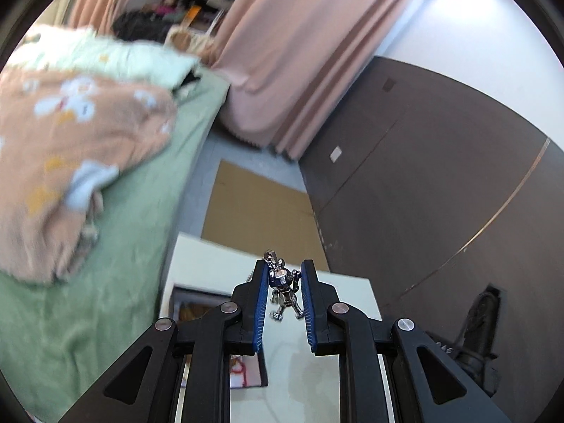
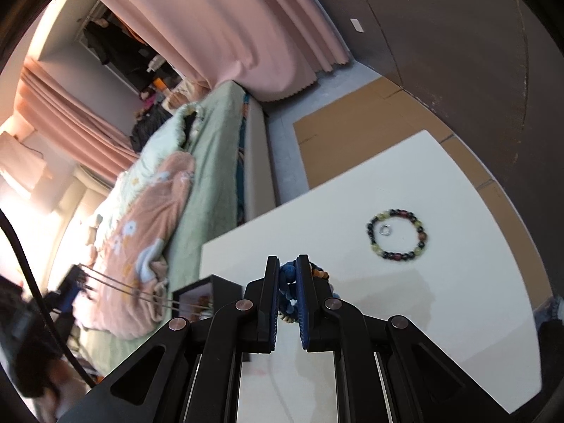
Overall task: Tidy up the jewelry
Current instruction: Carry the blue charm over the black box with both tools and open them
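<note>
Bedroom, white counter (image 2: 440, 299) beside bed. Left hand-held gripper (image 1: 283, 283) pinches metal figure charm (image 1: 282, 278) upright (chain trailing). Right hand-held gripper (image 2: 287, 278) clamps blue bead strand (image 2: 287, 282). Beaded bracelet (image 2: 396, 234) ringing small ring (image 2: 384, 229) lies right of centre, nearer the right hand-held gripper.

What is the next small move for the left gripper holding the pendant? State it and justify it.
Probably lower it toward the dark open-topped box. The left gripper is shut on the silver figure-shaped metal pendant, held above the white table, and the box lies just to its left, so a short shift would bring it there.
</note>
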A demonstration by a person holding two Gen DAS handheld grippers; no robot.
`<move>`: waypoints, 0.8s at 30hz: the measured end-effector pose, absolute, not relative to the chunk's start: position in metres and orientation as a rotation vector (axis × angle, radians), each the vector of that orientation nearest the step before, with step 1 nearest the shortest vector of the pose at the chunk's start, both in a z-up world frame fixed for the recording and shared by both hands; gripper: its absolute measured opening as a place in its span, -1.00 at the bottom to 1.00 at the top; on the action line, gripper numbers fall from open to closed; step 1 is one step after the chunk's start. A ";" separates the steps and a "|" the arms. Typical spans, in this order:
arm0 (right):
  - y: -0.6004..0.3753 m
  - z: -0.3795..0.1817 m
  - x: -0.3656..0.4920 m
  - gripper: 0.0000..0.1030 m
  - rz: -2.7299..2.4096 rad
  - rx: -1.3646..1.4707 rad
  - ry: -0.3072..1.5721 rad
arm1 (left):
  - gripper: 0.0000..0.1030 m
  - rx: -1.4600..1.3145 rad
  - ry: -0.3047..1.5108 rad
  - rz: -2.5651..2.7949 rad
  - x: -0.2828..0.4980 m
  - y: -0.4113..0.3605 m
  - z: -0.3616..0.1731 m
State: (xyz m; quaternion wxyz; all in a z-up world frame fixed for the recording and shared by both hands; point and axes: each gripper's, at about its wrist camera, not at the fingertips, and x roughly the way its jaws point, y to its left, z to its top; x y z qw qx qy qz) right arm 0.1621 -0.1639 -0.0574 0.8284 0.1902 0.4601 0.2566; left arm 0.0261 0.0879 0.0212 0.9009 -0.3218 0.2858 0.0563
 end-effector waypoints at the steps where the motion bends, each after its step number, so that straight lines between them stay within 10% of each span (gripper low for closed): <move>1: -0.162 -0.057 0.162 -0.79 0.554 0.413 0.971 | -0.26 -0.701 0.611 0.120 0.027 0.093 0.013; 4: -0.155 -0.055 0.159 -0.79 0.606 0.454 0.957 | 0.41 -0.763 0.664 0.163 0.030 0.105 -0.006; 24: -0.051 -0.052 0.133 -0.79 0.927 0.532 0.934 | 0.44 -0.892 0.682 0.293 0.012 0.161 -0.024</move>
